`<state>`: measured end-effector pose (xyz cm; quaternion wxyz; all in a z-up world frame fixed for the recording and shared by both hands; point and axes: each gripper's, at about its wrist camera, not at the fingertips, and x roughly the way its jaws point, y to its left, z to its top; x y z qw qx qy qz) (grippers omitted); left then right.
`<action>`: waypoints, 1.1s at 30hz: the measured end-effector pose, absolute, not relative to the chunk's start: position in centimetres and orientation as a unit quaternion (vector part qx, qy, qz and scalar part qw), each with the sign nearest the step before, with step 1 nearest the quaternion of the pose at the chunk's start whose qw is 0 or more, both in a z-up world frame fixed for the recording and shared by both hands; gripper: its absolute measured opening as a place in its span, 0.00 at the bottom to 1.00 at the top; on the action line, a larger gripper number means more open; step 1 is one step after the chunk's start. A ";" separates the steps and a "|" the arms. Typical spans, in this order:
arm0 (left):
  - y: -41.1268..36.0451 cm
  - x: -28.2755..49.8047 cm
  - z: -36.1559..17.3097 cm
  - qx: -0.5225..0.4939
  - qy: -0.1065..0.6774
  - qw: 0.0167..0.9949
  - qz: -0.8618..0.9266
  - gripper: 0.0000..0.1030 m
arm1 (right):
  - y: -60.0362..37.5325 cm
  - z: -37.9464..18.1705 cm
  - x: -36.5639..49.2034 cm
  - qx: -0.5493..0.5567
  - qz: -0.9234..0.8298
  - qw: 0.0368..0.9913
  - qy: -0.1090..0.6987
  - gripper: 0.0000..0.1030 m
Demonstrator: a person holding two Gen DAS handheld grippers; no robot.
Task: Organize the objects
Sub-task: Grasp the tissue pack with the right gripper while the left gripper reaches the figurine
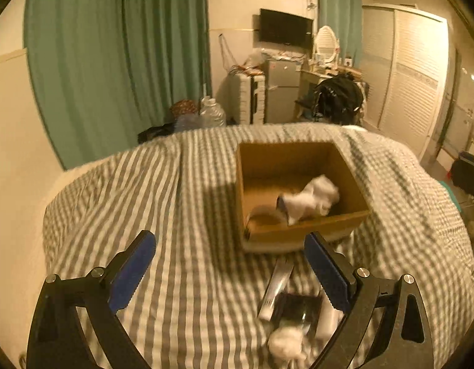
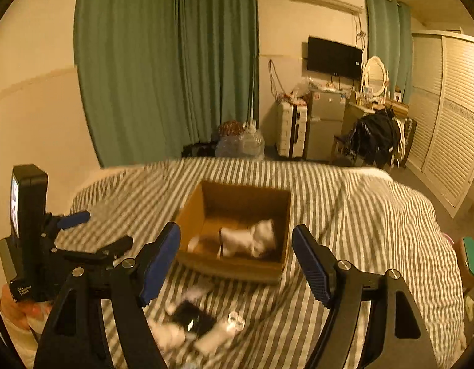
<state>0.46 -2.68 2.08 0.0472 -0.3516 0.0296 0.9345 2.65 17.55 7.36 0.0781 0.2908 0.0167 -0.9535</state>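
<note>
An open cardboard box [image 1: 301, 229] sits on the striped bed, also in the right wrist view [image 2: 234, 266]. White soft items [image 1: 314, 200] lie inside it [image 2: 252, 240]. In front of the box lie a silver tube [image 1: 275, 289], a black packet [image 1: 298, 310] and a white fluffy ball [image 1: 284, 346]; the right wrist view shows the black packet [image 2: 192, 315], white pieces [image 2: 169, 335] and a small clear bottle [image 2: 234, 321]. My left gripper [image 1: 229, 243] is open and empty above the bed. My right gripper [image 2: 235, 236] is open and empty, near the box. The left gripper shows at the left [image 2: 83, 233].
The grey-and-white striped bedcover [image 1: 181, 209] fills the foreground. Beyond the bed stand green curtains [image 1: 120, 55], water jugs [image 1: 211, 113], a white suitcase [image 1: 252, 98], a small fridge [image 1: 281, 92], a chair with dark clothes [image 1: 338, 98] and a louvred wardrobe [image 1: 412, 77].
</note>
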 end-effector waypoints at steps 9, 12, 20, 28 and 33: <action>-2.5 5.0 -7.1 -0.407 0.040 0.030 0.912 0.97 | 14.6 -4.7 5.3 0.416 -0.905 0.083 0.039 0.73; -2.1 5.9 -8.9 -0.412 0.064 0.029 0.908 0.97 | 14.0 -8.4 6.0 0.461 -0.882 0.092 0.038 0.73; -2.7 6.0 -10.7 -0.424 0.055 0.038 0.903 0.97 | 13.0 -12.9 7.3 0.521 -0.844 0.124 0.027 0.52; -2.3 6.0 -10.7 -0.430 0.054 0.046 0.900 0.97 | 12.9 -13.1 7.3 0.522 -0.839 0.152 0.013 0.28; -1.4 5.8 -10.9 -0.449 0.039 0.076 0.889 0.97 | 14.4 -9.9 6.9 0.477 -0.867 0.144 0.013 0.26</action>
